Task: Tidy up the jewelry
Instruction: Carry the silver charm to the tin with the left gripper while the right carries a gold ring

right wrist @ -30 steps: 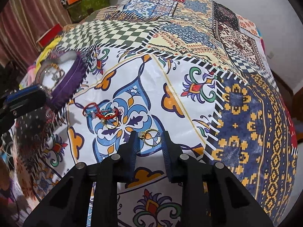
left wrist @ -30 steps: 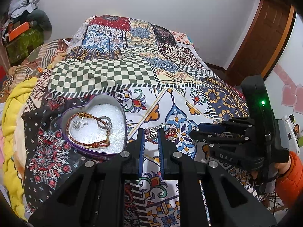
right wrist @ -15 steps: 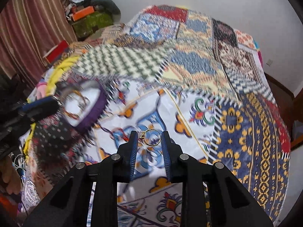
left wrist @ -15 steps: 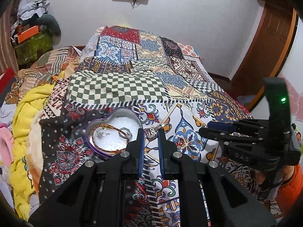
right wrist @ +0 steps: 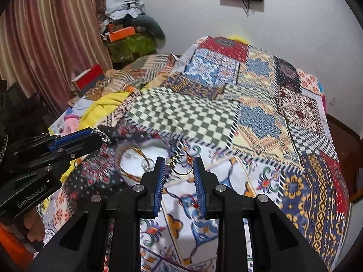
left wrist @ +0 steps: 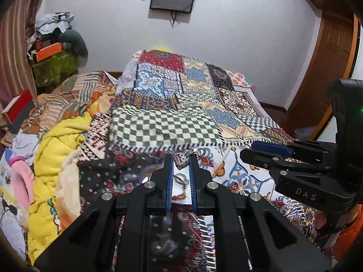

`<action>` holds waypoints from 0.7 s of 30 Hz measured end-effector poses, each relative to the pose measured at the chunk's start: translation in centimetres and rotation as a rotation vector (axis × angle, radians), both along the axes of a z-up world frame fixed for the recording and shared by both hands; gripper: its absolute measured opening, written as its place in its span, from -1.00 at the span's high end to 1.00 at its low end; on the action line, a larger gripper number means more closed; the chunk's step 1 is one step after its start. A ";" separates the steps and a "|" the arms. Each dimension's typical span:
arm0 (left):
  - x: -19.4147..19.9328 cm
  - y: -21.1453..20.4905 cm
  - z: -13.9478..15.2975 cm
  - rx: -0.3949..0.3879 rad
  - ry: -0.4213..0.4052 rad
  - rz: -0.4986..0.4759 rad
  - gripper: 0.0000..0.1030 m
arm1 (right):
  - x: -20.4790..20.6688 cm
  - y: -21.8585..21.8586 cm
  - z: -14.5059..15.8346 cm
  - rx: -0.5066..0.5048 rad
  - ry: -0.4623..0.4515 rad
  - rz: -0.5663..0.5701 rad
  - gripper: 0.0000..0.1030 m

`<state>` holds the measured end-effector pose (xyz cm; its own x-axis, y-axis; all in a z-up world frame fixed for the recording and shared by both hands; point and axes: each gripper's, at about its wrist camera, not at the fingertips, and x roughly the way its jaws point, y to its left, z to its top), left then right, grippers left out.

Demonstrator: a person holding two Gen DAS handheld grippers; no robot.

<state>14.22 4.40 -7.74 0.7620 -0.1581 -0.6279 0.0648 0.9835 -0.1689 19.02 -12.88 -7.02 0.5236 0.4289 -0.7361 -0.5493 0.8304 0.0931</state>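
Left black two-finger tool [left wrist: 180, 158] w/ blue pads was raised above the patchwork-quilted bed [left wrist: 163, 127], level, fingers nearly together, pinching 1 silver stone-set ring [left wrist: 181, 157] at the tips. Directly below it, seen btwn the fingers, lay the purple heart-shaped tin w/ white lining [right wrist: 127, 151]; inside were 1 red-gold braided bracelet [right wrist: 130, 174] and at least 1 small silver piece, blurred. Right black two-finger tool [right wrist: 179, 165] was also lifted over the bed, just right of the tin, fingers closed on 1 thin gold ring w/ a pale stone [right wrist: 180, 164]. 2 tools, 2 rings held, 1 tin.
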 end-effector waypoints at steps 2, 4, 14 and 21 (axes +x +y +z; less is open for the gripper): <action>0.0 0.7 0.2 -0.002 -0.008 0.011 0.77 | 0.0 0.6 0.3 0.012 -0.005 0.010 0.56; 0.1 1.2 0.3 -0.003 -0.012 0.021 0.77 | 0.0 1.1 0.5 0.019 -0.011 0.015 0.56; 1.1 2.5 -1.2 -0.021 0.020 0.036 0.77 | 0.6 3.6 -0.7 0.008 0.006 0.056 0.56; 2.0 2.2 -3.9 -0.052 0.089 0.013 0.77 | 0.6 4.8 -3.3 -0.025 0.066 0.089 0.56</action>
